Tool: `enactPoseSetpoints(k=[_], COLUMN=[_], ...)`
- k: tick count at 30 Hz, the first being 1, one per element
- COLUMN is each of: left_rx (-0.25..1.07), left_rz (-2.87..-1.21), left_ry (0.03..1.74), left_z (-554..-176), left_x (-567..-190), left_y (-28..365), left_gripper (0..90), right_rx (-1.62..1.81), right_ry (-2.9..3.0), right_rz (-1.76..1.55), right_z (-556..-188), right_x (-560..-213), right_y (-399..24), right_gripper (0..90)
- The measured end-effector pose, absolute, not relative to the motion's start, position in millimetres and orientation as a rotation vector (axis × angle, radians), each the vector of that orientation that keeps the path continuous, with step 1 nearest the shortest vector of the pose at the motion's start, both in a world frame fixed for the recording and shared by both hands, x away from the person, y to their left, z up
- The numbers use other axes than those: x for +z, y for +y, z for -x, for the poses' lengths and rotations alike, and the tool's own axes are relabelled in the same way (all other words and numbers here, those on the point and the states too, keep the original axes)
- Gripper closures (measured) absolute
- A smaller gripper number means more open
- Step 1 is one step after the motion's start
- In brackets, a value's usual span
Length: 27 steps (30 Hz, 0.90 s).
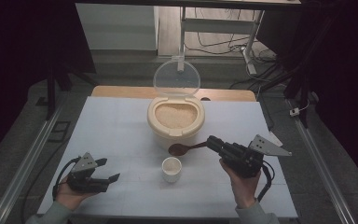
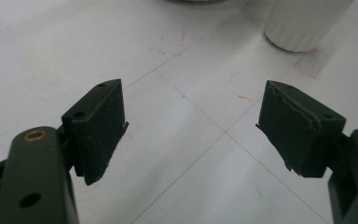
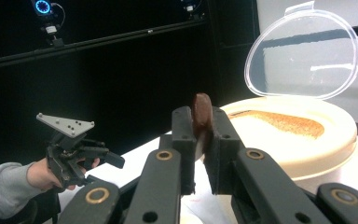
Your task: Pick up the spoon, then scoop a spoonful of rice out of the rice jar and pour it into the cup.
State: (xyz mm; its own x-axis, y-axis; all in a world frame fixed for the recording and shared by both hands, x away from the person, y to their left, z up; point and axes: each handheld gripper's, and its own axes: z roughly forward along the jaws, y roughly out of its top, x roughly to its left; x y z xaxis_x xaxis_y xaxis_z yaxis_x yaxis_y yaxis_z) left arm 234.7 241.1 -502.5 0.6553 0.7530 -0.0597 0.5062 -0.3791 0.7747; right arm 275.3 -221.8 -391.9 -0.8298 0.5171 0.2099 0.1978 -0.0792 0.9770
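A cream tub (image 1: 175,122) of pale grain stands mid-table with its clear lid (image 1: 176,78) tipped up behind it. My right gripper (image 1: 212,142) is shut on the handle of a brown spoon (image 1: 182,149), whose bowl lies low at the tub's front. In the right gripper view the spoon (image 3: 201,112) stands edge-on between the jaws of the right gripper (image 3: 203,135), with the tub (image 3: 303,140) beyond. A small white cup (image 1: 171,168) sits in front of the tub. My left gripper (image 1: 111,169) is open at the near left, holding nothing. Its view shows the left gripper (image 2: 191,126) over bare table with the cup (image 2: 303,23) ahead.
The white tabletop (image 1: 116,126) has free room left and right of the tub. A wooden strip (image 1: 121,91) runs along its far edge. Metal rails (image 1: 32,154) flank the table, and a desk frame with cables (image 1: 242,44) stands behind it.
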Motion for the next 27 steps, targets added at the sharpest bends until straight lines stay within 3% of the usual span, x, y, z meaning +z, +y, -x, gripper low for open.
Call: enactPoseSetpoints(k=[15, 27], left_rx=[0.379, 0.376], left_rz=[-2.066, -2.074], left_ry=[0.979, 0.974], left_z=[-237, -237], left_x=[-503, -503], left_y=[240, 238], left_gripper=[21.9, 21.3], right_rx=[2.039, 1.983], right_ry=[1.872, 1.773], right_rz=[-0.750, -0.810], right_z=[-283, -312], right_x=[-370, -349], right_y=[-224, -227], right_gripper=[83.2, 83.1])
